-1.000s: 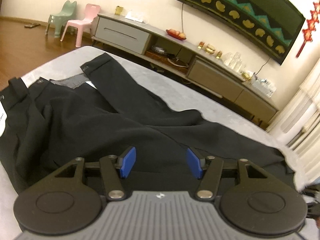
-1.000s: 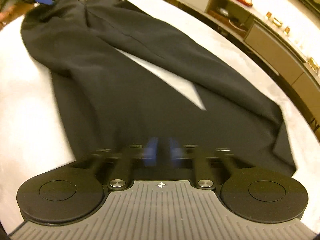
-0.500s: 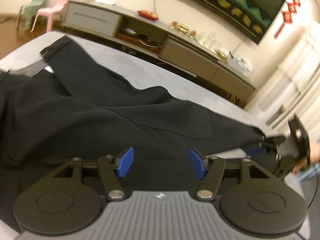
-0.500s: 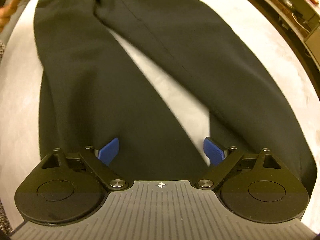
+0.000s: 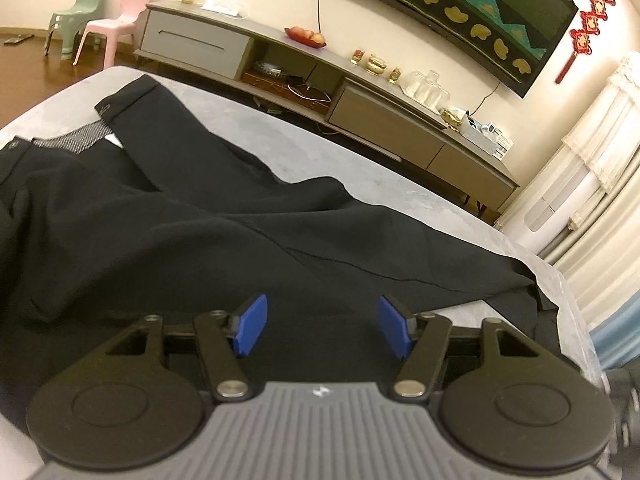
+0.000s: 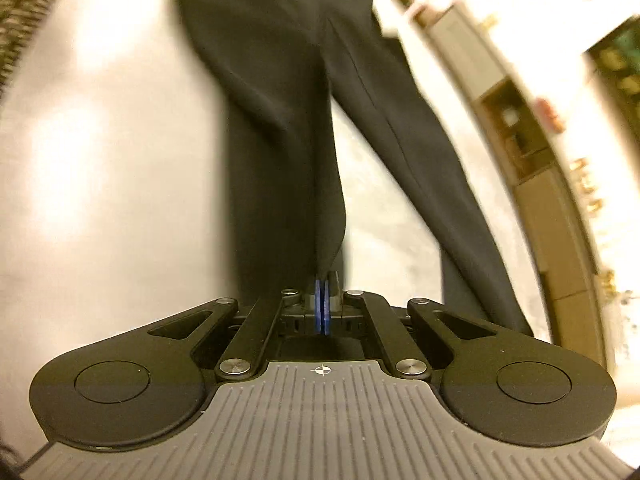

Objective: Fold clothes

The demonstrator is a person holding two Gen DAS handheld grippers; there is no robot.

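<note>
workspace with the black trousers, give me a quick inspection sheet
surface: grey padded top, bare beyond the cloth
job's things: black trousers spread out unfolded, legs apart; one leg's hem end pinched and lifted
clutter: nothing seen on the surface
grippers: left tongs open, empty, over the cloth; right tongs shut on the trousers
cables: wire hanging from the tv; tangle in the tv cabinet shelf
surroundings: pink chair, green chair, curtains
</note>
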